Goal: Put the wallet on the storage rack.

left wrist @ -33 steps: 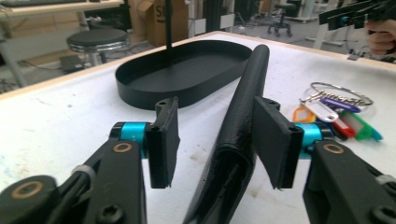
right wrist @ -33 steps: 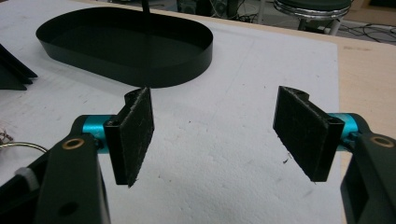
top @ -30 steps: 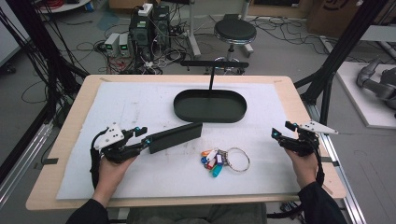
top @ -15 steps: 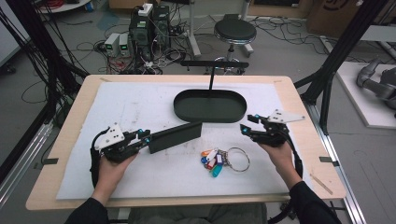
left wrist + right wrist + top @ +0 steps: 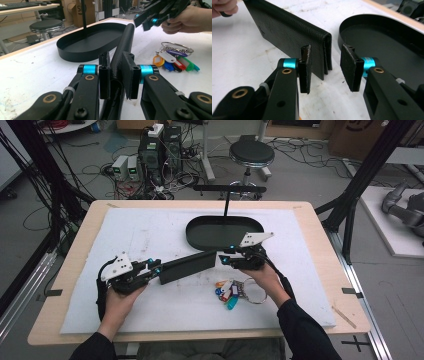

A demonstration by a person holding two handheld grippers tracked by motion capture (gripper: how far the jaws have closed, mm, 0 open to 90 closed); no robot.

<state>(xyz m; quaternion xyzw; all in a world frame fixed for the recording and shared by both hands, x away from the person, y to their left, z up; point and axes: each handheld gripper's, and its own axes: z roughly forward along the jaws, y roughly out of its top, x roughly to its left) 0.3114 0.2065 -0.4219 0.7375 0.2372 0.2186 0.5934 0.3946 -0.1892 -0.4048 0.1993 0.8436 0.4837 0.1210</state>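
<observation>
on the white mat, wallet as landmark: long black wallet stands on its long edge, just in front of the oval black tray.
left gripper: jaws clamped on the wallet's near end, pads pressing both faces.
right gripper: at the wallet's far end, jaws closing in just now; folded edge sits between the pads, a gap shows on the tray side, no grip yet.
key bunch: on the mat just in front of the wallet's far end, apart from it.
open room: bare mat behind the wallet and left of the tray.
edges: wallet's far corner lies near the tray rim, not touching.
</observation>
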